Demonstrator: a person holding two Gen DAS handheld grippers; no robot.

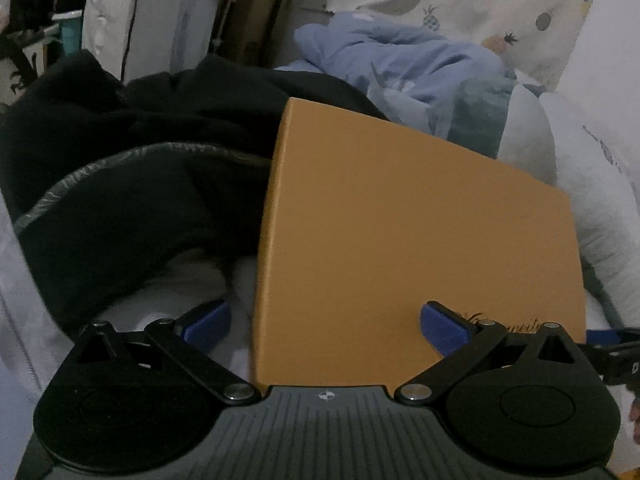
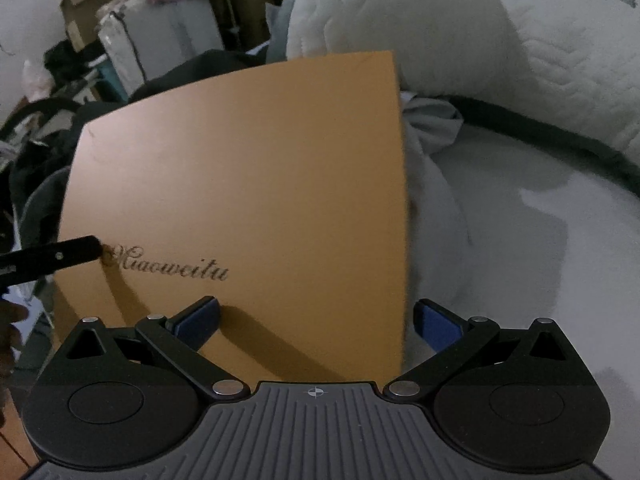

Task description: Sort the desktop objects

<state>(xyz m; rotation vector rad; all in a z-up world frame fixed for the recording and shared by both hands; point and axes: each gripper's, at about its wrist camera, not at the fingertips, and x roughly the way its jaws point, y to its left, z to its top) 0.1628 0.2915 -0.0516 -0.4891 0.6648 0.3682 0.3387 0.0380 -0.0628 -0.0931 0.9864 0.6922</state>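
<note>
In the left wrist view the orange box [image 1: 416, 240] runs under the camera body, its near edge hidden; the left claw [image 1: 326, 326] gapes wide astride the box's left edge, one blue pad off it, one over the lid. Black clothing [image 1: 120, 168] lies beside it on bedding. The right wrist view alone shows the lid's script whole, the right claw [image 2: 316, 318] wide astride the right edge, and the left claw's dark finger [image 2: 52, 258] reaching in near the script.

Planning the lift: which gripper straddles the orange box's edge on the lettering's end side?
The right gripper: the box edge beyond the lettering's last letter runs between its jaws; the left gripper straddles the opposite edge.
</note>
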